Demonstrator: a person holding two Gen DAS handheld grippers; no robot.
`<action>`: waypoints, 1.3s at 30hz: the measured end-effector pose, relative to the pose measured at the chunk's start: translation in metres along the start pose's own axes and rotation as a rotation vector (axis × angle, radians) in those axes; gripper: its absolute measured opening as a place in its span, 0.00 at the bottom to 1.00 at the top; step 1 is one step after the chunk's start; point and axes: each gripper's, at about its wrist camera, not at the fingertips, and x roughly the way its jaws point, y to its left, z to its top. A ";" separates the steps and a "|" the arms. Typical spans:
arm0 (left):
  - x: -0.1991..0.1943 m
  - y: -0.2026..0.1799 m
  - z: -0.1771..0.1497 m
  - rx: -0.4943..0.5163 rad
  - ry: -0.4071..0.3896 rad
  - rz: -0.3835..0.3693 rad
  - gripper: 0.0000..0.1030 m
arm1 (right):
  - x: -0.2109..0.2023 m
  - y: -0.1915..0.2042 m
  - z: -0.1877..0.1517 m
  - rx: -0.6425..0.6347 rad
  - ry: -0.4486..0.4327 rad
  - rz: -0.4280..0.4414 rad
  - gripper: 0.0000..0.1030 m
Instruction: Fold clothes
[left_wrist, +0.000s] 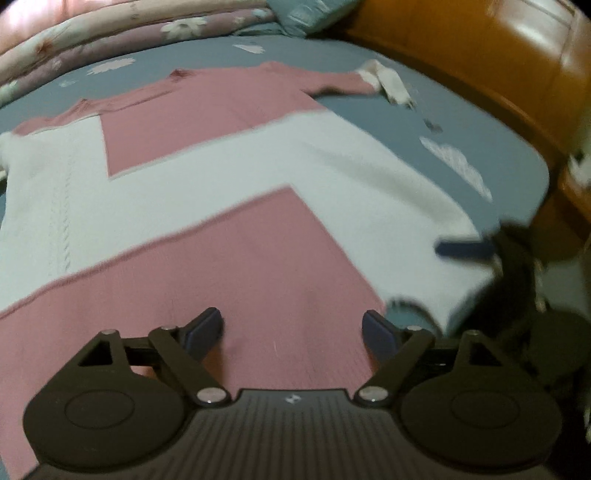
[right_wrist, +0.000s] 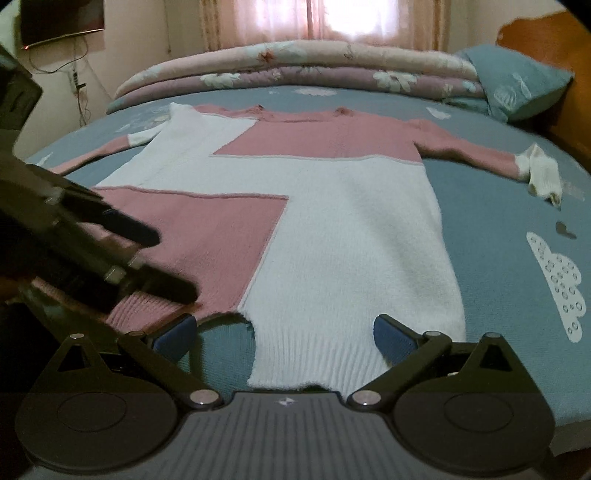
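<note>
Bed (right_wrist: 498, 221): 1 sweater (right_wrist: 332, 221) flat; left claw (left_wrist: 293, 330), right claw (right_wrist: 286, 334) both spread.

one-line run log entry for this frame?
stage: pre-fold | sweater: flat on bed | left tool: open, empty | right tool: open, at hem

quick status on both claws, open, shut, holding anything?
Left claw: open, nothing held, over the pink part of the sweater.
Right claw: open, nothing held, straddling the white hem.

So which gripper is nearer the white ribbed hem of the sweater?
Right. The right gripper is open over the white ribbed hem, with the hem between its fingers. The left gripper is open over the pink panel beside it.
</note>
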 end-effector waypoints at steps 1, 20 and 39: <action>-0.003 0.000 -0.002 0.004 0.007 -0.002 0.81 | 0.000 0.001 -0.002 -0.007 -0.008 -0.007 1.00; -0.007 0.079 0.027 -0.317 -0.012 0.030 0.81 | -0.001 0.001 -0.004 0.011 -0.043 -0.005 1.00; -0.051 0.139 0.002 -0.520 -0.240 -0.214 0.86 | 0.004 0.006 0.003 0.011 -0.007 -0.040 1.00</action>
